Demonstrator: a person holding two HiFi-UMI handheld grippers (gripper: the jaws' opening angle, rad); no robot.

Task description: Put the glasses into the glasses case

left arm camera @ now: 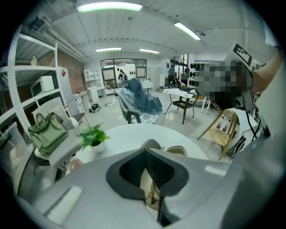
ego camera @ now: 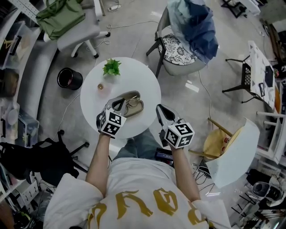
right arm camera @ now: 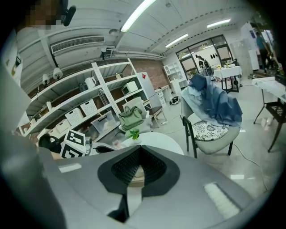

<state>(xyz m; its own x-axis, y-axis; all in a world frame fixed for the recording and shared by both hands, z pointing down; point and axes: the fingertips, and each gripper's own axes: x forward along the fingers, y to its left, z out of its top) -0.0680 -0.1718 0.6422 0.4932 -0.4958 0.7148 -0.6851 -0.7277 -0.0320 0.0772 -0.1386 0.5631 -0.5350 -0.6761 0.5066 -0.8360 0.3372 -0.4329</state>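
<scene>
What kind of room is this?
Probably an office or workshop: tall shelves stacked with boxes, a rolling desk chair, and long strip lights on the ceiling.

The table [ego camera: 147, 74] is lying bare across its far right part, leaving free passage there. A plant [ego camera: 112, 67] and a small pinkish thing [ego camera: 101, 87] are crowding the far left. The left gripper [ego camera: 118, 105], pinching the glasses [ego camera: 129, 102], is blocking the open case [ego camera: 136, 106] from the left; its right side is lying open.
</scene>
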